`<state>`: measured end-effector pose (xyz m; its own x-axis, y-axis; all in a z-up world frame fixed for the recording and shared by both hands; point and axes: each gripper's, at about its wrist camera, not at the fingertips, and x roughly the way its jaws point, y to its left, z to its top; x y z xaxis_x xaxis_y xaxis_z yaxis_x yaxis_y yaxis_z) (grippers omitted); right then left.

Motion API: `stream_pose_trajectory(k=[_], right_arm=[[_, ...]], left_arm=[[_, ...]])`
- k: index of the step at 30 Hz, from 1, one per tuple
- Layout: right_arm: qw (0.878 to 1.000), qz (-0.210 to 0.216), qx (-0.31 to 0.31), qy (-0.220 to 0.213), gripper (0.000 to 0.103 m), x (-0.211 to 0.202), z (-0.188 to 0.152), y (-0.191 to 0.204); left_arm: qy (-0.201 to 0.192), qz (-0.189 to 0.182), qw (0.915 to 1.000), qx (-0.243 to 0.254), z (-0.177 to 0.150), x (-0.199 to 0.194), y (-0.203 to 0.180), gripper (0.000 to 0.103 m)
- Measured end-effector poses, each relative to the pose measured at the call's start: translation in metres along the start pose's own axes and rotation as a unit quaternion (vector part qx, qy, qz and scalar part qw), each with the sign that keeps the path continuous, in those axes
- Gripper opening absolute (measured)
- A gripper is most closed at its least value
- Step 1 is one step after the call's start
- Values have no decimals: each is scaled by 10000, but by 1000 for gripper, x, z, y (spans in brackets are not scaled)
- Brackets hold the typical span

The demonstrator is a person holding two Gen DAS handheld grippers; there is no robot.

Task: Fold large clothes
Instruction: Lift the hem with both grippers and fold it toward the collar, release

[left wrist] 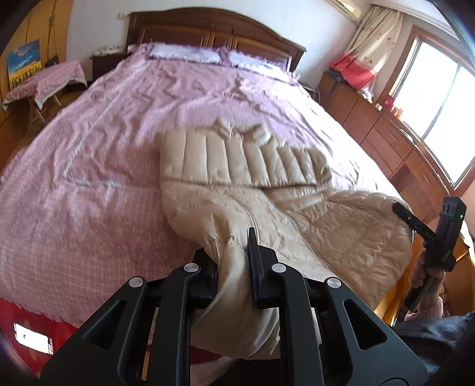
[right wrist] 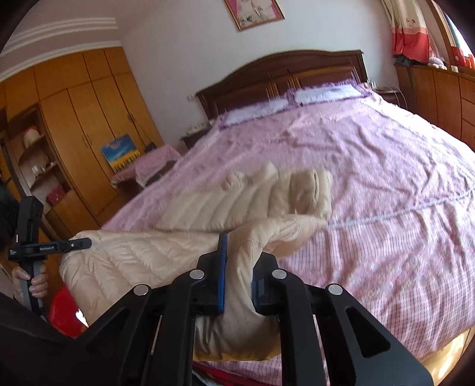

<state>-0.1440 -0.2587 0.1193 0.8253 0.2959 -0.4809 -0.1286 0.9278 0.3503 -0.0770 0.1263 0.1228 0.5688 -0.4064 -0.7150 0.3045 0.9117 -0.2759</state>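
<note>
A beige quilted down jacket [left wrist: 237, 166] lies on the pink bedspread [left wrist: 89, 148], its upper part with one sleeve folded across. My left gripper [left wrist: 230, 246] is shut on the jacket's hem at one bottom corner, held at the foot of the bed. My right gripper [right wrist: 240, 252] is shut on the other bottom corner of the jacket [right wrist: 237, 202]. The right gripper also shows in the left wrist view [left wrist: 400, 210], at the jacket's right edge. The left gripper shows in the right wrist view [right wrist: 86, 242], at the jacket's left edge.
The bed has a dark wooden headboard [left wrist: 213, 26] and two pillows [left wrist: 184, 53]. A small covered table [left wrist: 47, 80] and a wardrobe [right wrist: 74, 118] stand on the left. Wooden drawers [left wrist: 386, 130] run under the window on the right. Something red [right wrist: 63, 308] lies below the bed's foot.
</note>
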Motion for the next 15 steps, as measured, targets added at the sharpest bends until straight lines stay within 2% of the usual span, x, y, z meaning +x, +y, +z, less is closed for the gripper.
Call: stream_pose_trajectory(k=[8,11,15], right_arm=[[9985,-370,284,-281,14,30,32,-25],[9977,-498,252,-374,14,42,43,-28],[9949,-881,57,-480,14,70,58,-30]], left_arm=[[-198,343,9992,-104,50,33,9,16],[-388,717,9966,87,70,48,1,16],[-554,1165,9911,331,96,75,-5,17]])
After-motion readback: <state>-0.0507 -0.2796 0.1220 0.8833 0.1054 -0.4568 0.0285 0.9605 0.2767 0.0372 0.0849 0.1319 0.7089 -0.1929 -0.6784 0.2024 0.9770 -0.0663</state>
